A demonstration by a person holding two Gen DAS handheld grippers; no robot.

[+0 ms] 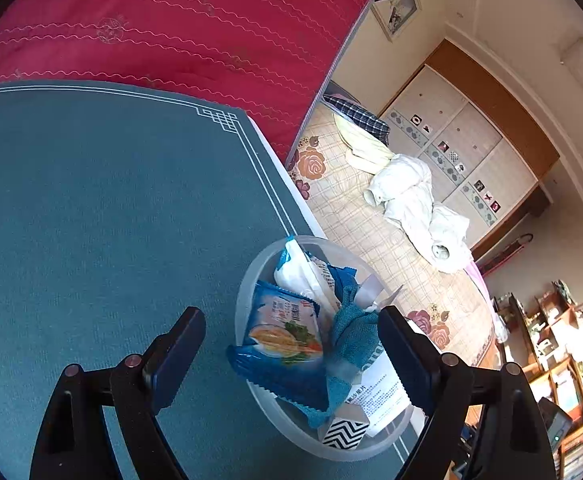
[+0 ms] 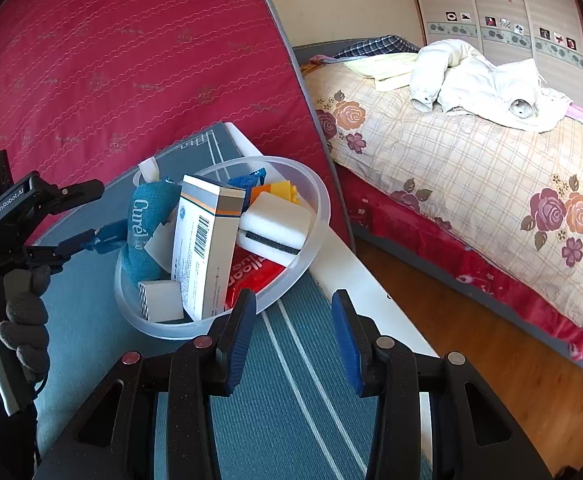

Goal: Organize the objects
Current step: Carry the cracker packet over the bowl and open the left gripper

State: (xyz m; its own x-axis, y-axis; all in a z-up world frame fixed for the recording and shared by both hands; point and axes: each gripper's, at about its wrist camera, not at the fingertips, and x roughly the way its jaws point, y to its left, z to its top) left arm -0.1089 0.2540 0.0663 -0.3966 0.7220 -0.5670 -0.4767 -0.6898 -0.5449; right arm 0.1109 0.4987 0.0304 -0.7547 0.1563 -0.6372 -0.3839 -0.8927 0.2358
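Observation:
A translucent plastic bowl [image 1: 243,292] stands near the right edge of a teal table mat [image 1: 91,220]. It holds a blue snack packet [image 1: 283,344], a white packet [image 1: 303,276], a teal pouch [image 2: 143,232], a white barcoded box [image 2: 203,248], a white sponge [image 2: 271,224], a red packet [image 2: 251,276] and a small zigzag-patterned box [image 2: 159,300]. My left gripper [image 1: 291,356] stands open over the bowl; the blue packet lies between its fingers with gaps on both sides. My right gripper [image 2: 293,336] is open with nothing in it, just short of the bowl's [image 2: 323,208] near rim.
A red mattress [image 1: 171,20] leans behind the table. The white table edge [image 2: 355,264] drops off right of the bowl to a wooden floor [image 2: 471,340]. Beyond it is a bed [image 2: 471,152] with white clothes. A gloved hand [image 2: 23,320] holds the left gripper [image 2: 91,216].

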